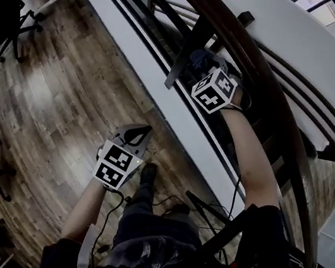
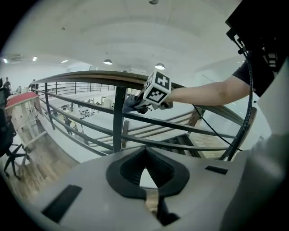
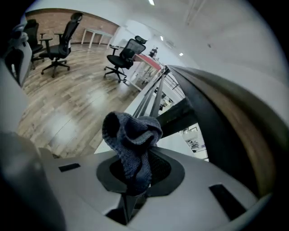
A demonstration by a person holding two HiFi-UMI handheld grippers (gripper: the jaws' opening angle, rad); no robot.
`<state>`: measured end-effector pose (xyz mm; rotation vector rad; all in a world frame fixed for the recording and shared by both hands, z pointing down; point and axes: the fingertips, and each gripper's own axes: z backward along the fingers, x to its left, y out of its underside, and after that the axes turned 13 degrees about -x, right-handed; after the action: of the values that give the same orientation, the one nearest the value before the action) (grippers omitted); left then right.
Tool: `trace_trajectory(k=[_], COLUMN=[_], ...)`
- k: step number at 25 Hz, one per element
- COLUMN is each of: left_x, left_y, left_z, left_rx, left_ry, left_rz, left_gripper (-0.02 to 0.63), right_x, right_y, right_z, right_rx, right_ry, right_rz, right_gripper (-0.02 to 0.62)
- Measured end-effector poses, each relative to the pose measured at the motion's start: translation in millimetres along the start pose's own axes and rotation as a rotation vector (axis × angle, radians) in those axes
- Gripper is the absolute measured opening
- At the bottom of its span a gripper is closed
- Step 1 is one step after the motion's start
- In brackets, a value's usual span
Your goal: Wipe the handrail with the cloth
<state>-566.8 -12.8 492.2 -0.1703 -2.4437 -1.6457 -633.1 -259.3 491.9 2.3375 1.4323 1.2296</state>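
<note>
1. Jaws on the left gripper [image 2: 144, 151] are drawn together with nothing between them. It hangs low and idle, well short of the railing and below the right gripper [image 3: 135, 173].
2. Between the right gripper's jaws sits the cloth [image 3: 131, 135], a dark blue knitted bunch. It is pinched at its lower end, and its loose folds stand up past the tips.
3. Just beyond those tips, up and to their right, runs the handrail [image 3: 235, 117], a broad curved wooden band. The cloth lies close beside its inner lower edge. Whether fabric and wood actually touch cannot be told from any view.
4. From the left gripper's side, the cloth shows tucked under the handrail right next to the top of a dark post [image 2: 118, 117]. The lower rails [image 2: 180, 127] cross below it.
5. Farther out, past the right gripper's left side, lie the wood floor [image 3: 58, 108] and some office chairs [image 3: 124, 58].
6. The step in hand looks like setting the cloth against the rail, at the start of a stroke or between strokes.
7. The next move likely calls for:
   - pressing the bunch firmly onto the wood;
   - sliding it along the curve with the wrist turning to follow the bend;
   - keeping the pinch tight so the cloth does not drag out near the post.
</note>
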Motion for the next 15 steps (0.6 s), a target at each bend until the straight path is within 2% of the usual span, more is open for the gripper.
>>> trace_trajectory(k=[3,7,9,12,15], left_x=[-2.0,-3.5,-0.9,1.3,-12.2], left_y=[-10.5,6.2,24.7,44.7,42.9], left_z=[-9.2,-5.7,-1.8,2.0,-2.1], left_rx=[-0.011,0.016,0.049,0.1,0.116], left_ry=[0.027,0.026,0.018,0.021,0.055], left_rz=[-0.015,0.0,0.02,0.037,0.019], left_gripper=[0.008,0.008,0.008,0.008,0.008], right_x=[-18.4,-12.2,-11.2,-13.6,-8.3], right_y=[22.2,39.0,42.2,43.8,51.8], right_z=[-31.1,-69.1,-71.9,-67.1,-53.5], right_rx=[0.009,0.031,0.018,0.017,0.04], right_ry=[0.09,0.057,0.044,-0.006,-0.032], right_rz=[0.022,0.081,0.038,-0.104,-0.125], right_gripper=[0.043,0.043,0.043,0.041,0.041])
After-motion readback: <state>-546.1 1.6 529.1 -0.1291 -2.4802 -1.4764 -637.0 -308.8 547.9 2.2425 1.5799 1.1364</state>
